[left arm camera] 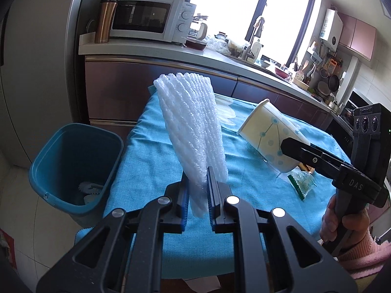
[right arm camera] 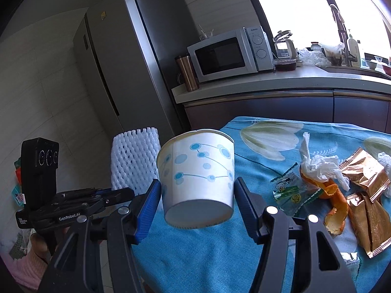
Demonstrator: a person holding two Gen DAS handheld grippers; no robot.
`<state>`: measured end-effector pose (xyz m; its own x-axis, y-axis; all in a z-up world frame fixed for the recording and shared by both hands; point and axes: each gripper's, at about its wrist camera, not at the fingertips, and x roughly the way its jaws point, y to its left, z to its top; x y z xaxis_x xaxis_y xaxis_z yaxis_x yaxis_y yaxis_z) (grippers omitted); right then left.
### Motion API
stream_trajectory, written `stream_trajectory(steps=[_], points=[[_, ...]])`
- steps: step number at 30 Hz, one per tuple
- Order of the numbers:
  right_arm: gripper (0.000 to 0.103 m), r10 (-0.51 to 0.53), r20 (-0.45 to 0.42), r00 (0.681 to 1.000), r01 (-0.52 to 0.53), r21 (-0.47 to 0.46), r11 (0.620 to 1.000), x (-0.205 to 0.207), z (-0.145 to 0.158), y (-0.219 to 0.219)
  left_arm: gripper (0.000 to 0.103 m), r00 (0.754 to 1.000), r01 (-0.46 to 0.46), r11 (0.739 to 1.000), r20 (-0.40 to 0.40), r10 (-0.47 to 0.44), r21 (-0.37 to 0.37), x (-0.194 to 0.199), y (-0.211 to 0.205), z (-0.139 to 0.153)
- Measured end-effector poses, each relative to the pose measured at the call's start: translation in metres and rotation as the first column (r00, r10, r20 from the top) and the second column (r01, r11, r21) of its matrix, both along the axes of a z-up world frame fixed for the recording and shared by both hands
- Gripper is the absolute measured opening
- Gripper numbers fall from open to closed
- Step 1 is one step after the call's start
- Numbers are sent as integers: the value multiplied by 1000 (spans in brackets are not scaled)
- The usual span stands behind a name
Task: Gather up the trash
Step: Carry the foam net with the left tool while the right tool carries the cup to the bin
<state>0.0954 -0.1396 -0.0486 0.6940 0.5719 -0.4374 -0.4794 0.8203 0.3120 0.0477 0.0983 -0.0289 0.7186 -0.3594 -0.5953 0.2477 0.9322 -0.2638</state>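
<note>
Your left gripper [left arm camera: 198,185] is clamped on the white foam net sleeve [left arm camera: 193,131], which stands up from the jaws above the blue tablecloth [left arm camera: 146,166]. Your right gripper [right arm camera: 196,196] grips the paper cup [right arm camera: 196,173] by its sides, rim pointing away from you, lifted off the cloth. The blue bin [left arm camera: 73,168] stands on the floor just left of the table. An orange peel [right arm camera: 334,202], a crumpled tissue [right arm camera: 320,168] and gold wrappers [right arm camera: 366,195] lie on the cloth to the cup's right.
</note>
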Motion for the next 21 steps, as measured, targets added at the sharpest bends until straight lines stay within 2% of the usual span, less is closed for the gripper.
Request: stream_trajectory(steps=[21], points=[[60,156,-6,988,-156,-37,987,22,1,69,14,986,-168,986,-17,168,-4,1,69,-1]])
